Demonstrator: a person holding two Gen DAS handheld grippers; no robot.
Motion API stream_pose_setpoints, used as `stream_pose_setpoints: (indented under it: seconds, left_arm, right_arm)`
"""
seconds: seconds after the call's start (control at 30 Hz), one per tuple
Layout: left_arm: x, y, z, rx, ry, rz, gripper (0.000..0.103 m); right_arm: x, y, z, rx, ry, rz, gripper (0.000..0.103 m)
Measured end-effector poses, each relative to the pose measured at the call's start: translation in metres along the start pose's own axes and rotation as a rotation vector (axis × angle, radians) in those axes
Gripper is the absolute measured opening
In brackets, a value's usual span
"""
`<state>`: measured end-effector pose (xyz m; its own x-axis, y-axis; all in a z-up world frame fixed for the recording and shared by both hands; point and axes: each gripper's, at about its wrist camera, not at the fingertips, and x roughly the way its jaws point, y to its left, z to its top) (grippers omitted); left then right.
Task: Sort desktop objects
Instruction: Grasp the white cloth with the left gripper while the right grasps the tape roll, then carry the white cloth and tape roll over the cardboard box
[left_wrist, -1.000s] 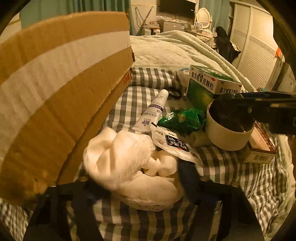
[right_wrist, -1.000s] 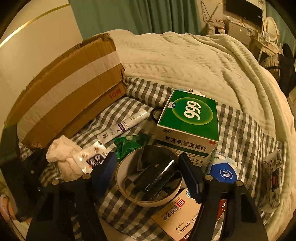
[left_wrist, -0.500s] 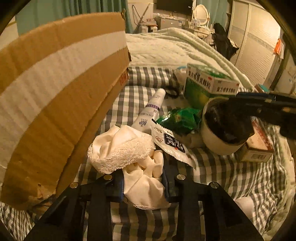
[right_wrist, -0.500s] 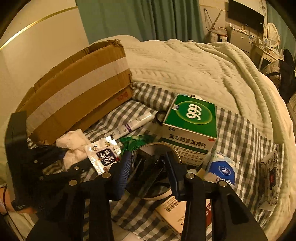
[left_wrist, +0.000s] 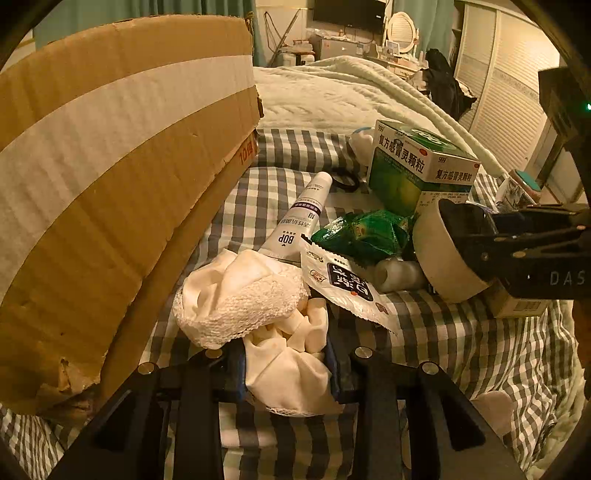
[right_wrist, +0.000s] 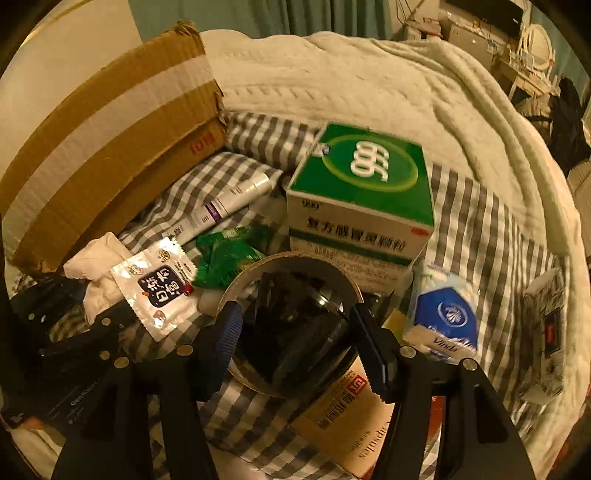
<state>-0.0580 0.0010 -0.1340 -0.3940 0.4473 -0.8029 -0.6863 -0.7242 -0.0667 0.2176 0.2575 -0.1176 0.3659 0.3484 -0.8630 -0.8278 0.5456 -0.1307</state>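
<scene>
My left gripper (left_wrist: 286, 365) is shut on a white lacy cloth (left_wrist: 255, 302) at the near edge of the checked cover, beside the big cardboard box (left_wrist: 110, 147). My right gripper (right_wrist: 295, 332) is closed around a white round tub (right_wrist: 291, 325) with dark contents, one finger on each side of its rim; it also shows in the left wrist view (left_wrist: 447, 254). Around them lie a white tube (left_wrist: 299, 221), a green packet (left_wrist: 365, 232), a white sachet (left_wrist: 340, 284) and a green medicine box (right_wrist: 362, 199).
A blue tissue pack (right_wrist: 443, 314) and a tan capsule box (right_wrist: 351, 417) lie by the tub. A printed pack (right_wrist: 546, 332) lies far right. A cream quilt (right_wrist: 369, 85) covers the bed behind. The cardboard box (right_wrist: 103, 140) walls the left side.
My left gripper closed on the white cloth and drew it back a little. My right gripper closed in on the tub and tilted it up.
</scene>
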Motion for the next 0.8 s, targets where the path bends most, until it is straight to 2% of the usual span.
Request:
stream_pose_setpoints:
  seconds: [0.17,0.43,0.8]
  left_arm:
    - [-0.004,-0.001,0.002,-0.009,0.0,-0.005,0.032]
    - [-0.014,0.005,0.004,-0.04,-0.001,-0.003,0.024]
    - [-0.043,0.009,0.008,-0.059,-0.055,-0.009,0.024]
  right_arm:
    - [-0.006,0.004,-0.003,-0.039,-0.018,-0.028,0.053]
    - [-0.025,0.002,-0.008,-0.043,-0.045,-0.033,0.053]
    - [-0.059,0.006,-0.009,-0.051,-0.092,-0.065,0.053]
